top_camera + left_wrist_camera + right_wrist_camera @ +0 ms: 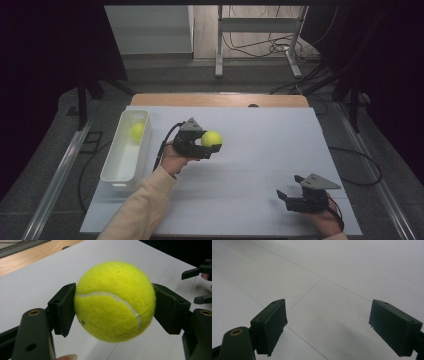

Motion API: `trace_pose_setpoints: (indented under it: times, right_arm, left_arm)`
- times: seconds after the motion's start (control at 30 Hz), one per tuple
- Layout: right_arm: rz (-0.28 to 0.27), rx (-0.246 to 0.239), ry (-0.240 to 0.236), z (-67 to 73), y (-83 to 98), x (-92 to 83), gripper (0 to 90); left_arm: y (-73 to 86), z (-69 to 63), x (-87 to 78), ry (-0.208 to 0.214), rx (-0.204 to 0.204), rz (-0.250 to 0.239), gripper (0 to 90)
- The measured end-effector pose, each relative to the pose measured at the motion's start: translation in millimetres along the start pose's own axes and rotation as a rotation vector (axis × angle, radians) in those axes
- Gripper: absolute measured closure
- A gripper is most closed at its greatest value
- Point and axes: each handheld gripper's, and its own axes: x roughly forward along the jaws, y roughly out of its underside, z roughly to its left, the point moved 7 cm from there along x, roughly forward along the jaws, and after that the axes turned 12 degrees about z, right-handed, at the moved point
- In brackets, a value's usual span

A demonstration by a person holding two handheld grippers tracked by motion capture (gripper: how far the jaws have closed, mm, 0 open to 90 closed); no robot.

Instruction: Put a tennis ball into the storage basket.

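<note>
Above the counter (pixel 260 150), left of centre: tennis ball (pixel 212 138) clamped in left hand-held gripper (pixel 206 146), near white bin (pixel 112 172) holding second ball (pixel 136 131). Right hand-held gripper (pixel 292 192) open, empty, near front right corner. Risk: slip from narrow pad contact; bounce-out on high release.

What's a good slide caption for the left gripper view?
Left gripper clamps a yellow tennis ball between its black jaws above the white table.
</note>
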Motion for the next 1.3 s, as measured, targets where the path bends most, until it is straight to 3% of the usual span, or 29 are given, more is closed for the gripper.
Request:
trace_pose_setpoints:
  times: [0.43, 1.3]
  right_arm:
    - [-0.011, -0.006, -0.003, 0.4, -0.7, -2.1, 15.1]
    - [-0.011, -0.006, -0.005, -0.1, -0.7, -1.5, 15.2]
  left_arm:
    - [16.9, 18.8, -26.1, -0.04, -0.051, -0.024, 26.2]
    - [31.4, 48.6, -75.7, -0.105, -0.143, -0.092, 26.2]
